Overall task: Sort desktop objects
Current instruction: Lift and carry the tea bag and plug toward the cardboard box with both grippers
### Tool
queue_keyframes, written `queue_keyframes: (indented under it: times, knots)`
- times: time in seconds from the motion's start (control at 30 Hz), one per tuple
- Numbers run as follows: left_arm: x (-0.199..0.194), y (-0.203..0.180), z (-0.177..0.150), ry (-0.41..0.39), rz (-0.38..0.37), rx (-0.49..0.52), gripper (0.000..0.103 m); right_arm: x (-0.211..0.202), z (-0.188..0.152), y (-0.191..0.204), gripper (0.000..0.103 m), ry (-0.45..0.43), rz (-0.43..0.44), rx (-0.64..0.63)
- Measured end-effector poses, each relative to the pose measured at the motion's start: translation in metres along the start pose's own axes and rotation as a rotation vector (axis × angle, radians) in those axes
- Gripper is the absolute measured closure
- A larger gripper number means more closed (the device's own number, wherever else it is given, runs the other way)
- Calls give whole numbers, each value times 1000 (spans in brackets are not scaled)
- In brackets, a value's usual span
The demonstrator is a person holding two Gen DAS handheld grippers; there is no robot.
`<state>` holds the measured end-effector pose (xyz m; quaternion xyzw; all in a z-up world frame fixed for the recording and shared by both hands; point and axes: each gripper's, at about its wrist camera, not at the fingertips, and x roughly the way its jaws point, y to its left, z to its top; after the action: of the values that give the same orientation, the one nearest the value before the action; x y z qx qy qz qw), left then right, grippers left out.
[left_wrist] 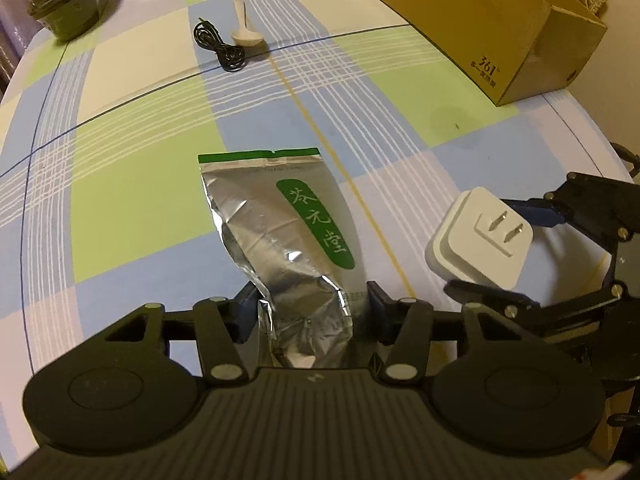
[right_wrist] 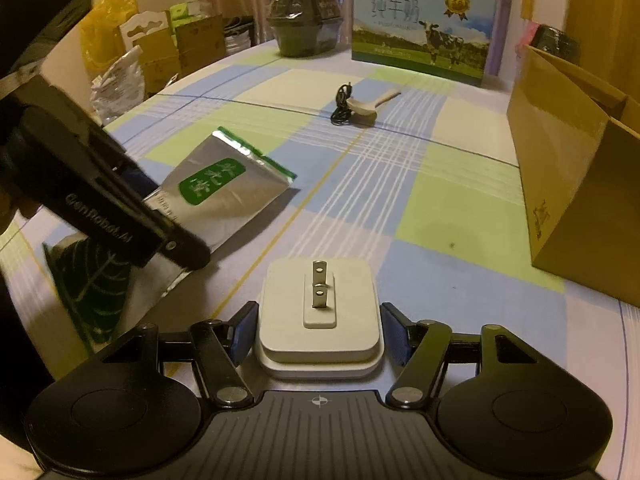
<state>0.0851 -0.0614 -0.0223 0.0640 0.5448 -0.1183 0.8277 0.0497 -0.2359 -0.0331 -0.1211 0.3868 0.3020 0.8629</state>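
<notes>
A silver foil tea bag (left_wrist: pixel 280 216) with a green label lies lengthwise ahead of my left gripper (left_wrist: pixel 312 304). The blue pads press its crumpled lower end from both sides. In the right wrist view the bag (right_wrist: pixel 224 188) tilts upward under the left gripper's finger (right_wrist: pixel 188 248). A white square plug charger (right_wrist: pixel 320 320), prongs up, sits between the pads of my right gripper (right_wrist: pixel 320 328), which touch its two sides. The left wrist view shows that charger (left_wrist: pixel 480 236) tipped on edge at the right.
A coiled black cable (left_wrist: pixel 222 46) and a white spoon (left_wrist: pixel 246 32) lie far across the checked tablecloth. An open cardboard box (right_wrist: pixel 568 200) stands at the right, a milk carton box (right_wrist: pixel 424 28) and a black wrapped bowl (right_wrist: pixel 304 20) at the back. Bags and boxes crowd beyond the left edge.
</notes>
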Motion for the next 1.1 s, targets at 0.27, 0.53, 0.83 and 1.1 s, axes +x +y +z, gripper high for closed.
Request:
queue_keyframes:
  times: [0.27, 0.53, 0.83, 1.1]
  knots:
    - [-12, -4, -9, -12, -6, -27, 54, -10, 3, -7, 41, -39, -30, 63]
    - [-23, -10, -12, -27, -10, -41, 54, -23, 1, -13, 41, -58, -50, 119]
    - [-33, -16, -17, -45, -19, -52, 54, -40, -4, -14, 41, -74, -60, 152]
    - [-44, -22, -19, -70, -29, -62, 54, -53, -7, -16, 41, -87, -78, 178]
